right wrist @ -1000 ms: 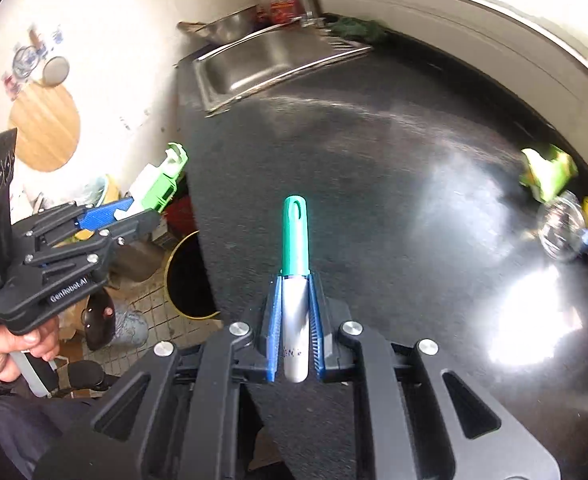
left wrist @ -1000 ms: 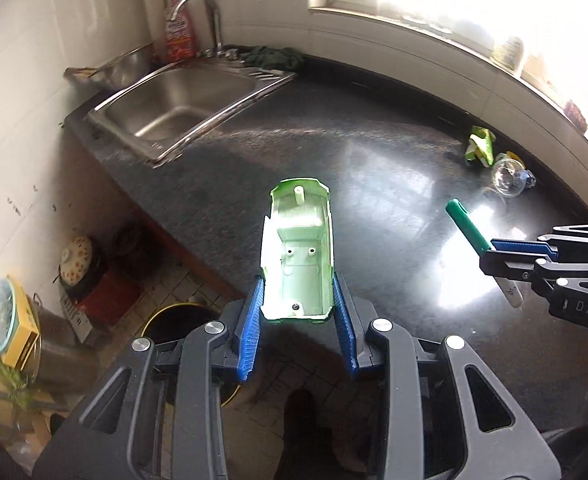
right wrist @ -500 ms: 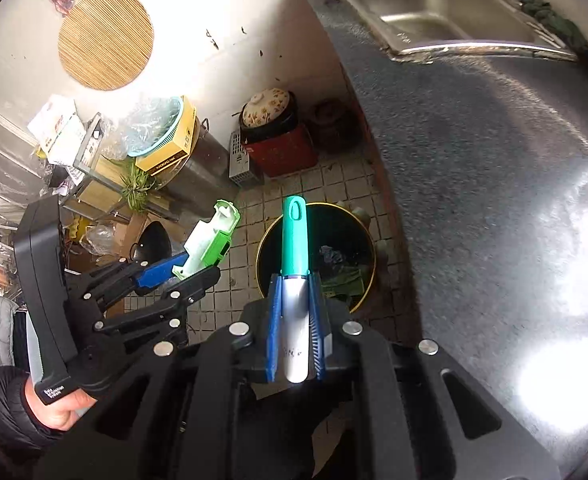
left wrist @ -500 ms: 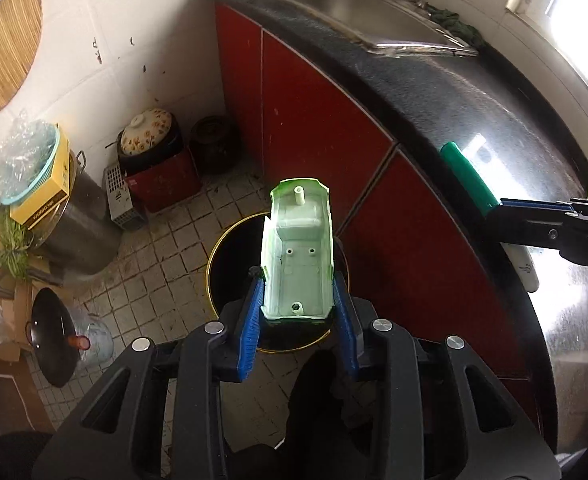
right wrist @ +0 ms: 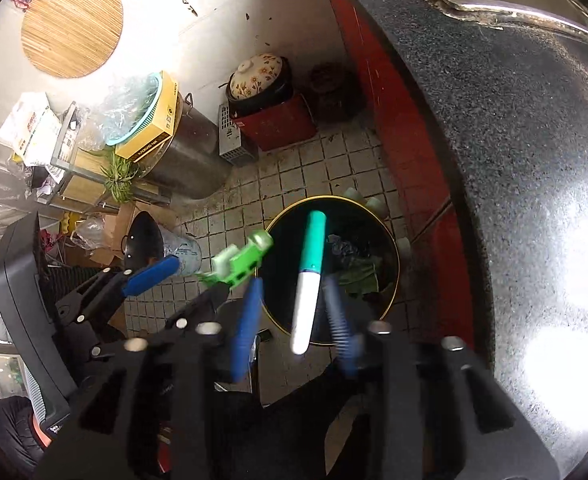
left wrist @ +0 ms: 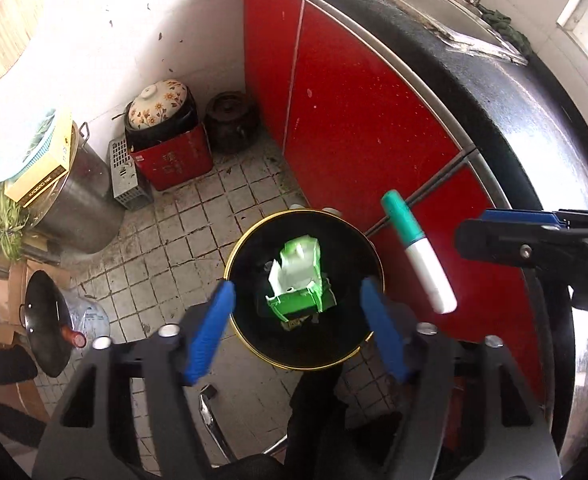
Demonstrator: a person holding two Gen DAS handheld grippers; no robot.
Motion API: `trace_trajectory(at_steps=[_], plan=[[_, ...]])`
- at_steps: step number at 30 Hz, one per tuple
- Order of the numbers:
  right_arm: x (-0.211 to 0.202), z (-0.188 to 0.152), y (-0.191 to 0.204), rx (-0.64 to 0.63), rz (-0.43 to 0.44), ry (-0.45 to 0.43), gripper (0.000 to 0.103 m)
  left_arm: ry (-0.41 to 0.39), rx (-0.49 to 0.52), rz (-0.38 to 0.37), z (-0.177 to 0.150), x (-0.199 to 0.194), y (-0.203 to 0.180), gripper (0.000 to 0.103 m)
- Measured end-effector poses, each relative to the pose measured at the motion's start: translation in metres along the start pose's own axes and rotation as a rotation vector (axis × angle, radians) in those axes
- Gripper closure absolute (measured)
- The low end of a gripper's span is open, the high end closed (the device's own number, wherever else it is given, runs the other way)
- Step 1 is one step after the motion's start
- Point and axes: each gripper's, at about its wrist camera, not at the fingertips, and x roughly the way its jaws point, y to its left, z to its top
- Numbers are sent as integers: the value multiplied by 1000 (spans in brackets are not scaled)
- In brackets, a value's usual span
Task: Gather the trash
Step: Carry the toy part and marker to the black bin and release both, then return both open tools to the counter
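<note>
A round black trash bin (left wrist: 254, 336) with a yellow rim stands on the tiled floor below both grippers; it also shows in the right wrist view (right wrist: 390, 240). My left gripper (left wrist: 298, 300) is open, and the green and white plastic piece (left wrist: 298, 276) is loose in the air over the bin, seen also in the right wrist view (right wrist: 242, 262). My right gripper (right wrist: 294, 304) is open, and the white marker with a teal cap (right wrist: 308, 280) is falling free between its fingers, seen also in the left wrist view (left wrist: 416, 256).
Red cabinet doors (left wrist: 358, 120) and the black counter edge (left wrist: 534, 128) are right of the bin. A red box with a floral-lidded pot (left wrist: 162, 112), a steel drum (left wrist: 78, 200), a wok (left wrist: 46, 320) and a water jug crowd the floor to the left.
Both grippers swung from the counter to above the floor bin, then opened. The green plastic piece and the marker have left the fingers and are dropping.
</note>
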Motion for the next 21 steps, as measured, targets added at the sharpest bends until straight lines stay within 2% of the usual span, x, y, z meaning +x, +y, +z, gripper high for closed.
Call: trace_trajectory(at_steps=[1,6,12,17,21], plan=[[-3,0,-1,3,4,-16,25,-6,-6,1,1,-1,1,30],[-19,-3,-10,-1,15,-47,25,0,3,-4,2,-6,-1,29],[-65,-29,-36,41,13,-118,25,-29,41,-7,3,-23,-18,27],[-128,-73,-74,95,-60,-230,23,-92,146,-54,4,-51,-71,19],[-187,-128,-117,176,-148,-340,23,-132,313,-150,-1,-73,-143,19]])
